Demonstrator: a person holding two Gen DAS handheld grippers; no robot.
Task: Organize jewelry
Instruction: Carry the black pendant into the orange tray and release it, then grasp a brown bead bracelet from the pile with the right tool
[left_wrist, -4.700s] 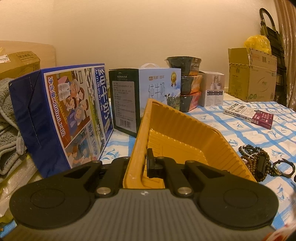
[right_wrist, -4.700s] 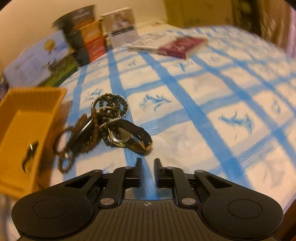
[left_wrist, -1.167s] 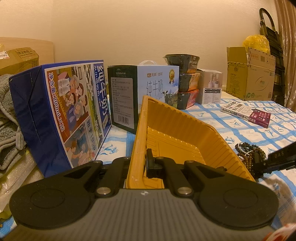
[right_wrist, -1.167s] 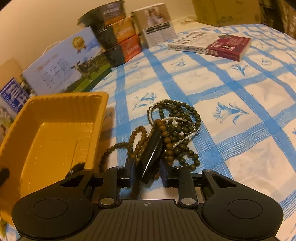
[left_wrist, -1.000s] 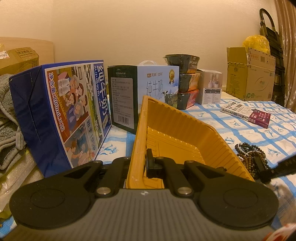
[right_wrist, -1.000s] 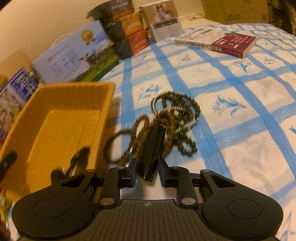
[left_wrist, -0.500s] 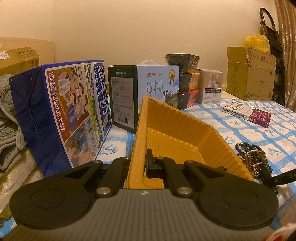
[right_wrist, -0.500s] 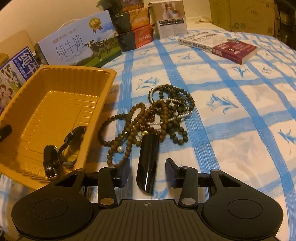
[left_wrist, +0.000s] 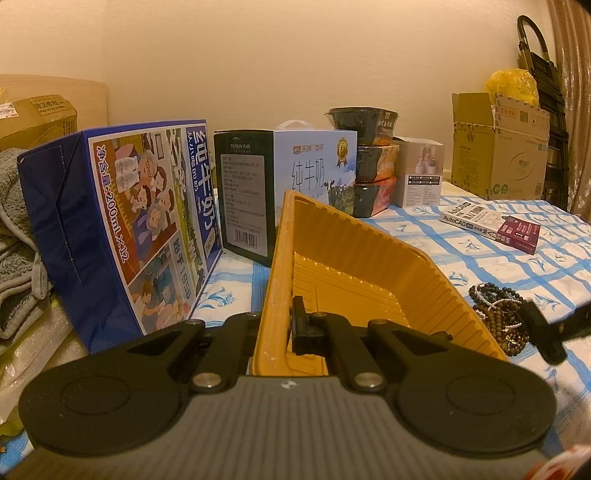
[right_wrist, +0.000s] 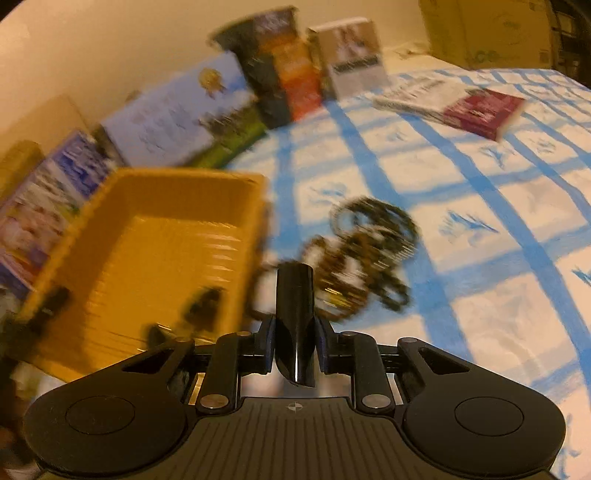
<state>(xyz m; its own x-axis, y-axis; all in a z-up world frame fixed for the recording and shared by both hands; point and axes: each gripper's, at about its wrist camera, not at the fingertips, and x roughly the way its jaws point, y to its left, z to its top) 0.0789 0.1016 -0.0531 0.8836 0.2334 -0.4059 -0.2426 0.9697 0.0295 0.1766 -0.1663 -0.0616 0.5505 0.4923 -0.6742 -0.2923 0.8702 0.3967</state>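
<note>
Jewelry is partly sorted: two dark pieces, probably watches (right_wrist: 207, 301), lie blurred in the yellow tray (right_wrist: 155, 236). Right gripper (right_wrist: 295, 350), jaws just closing, clamps a black clip-like piece (right_wrist: 295, 310); tangled bead bracelets (right_wrist: 369, 254) at centre frame remain. Left gripper (left_wrist: 275, 328) pinches the tray's wall.

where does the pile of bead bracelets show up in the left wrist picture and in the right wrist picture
Left wrist view: the bead bracelets lie at the right edge, on the checked cloth beside the yellow tray.
Right wrist view: the bracelets sit blurred at centre, just beyond the right gripper.
Shared landmark: the yellow tray, left of the beads in both.
</note>
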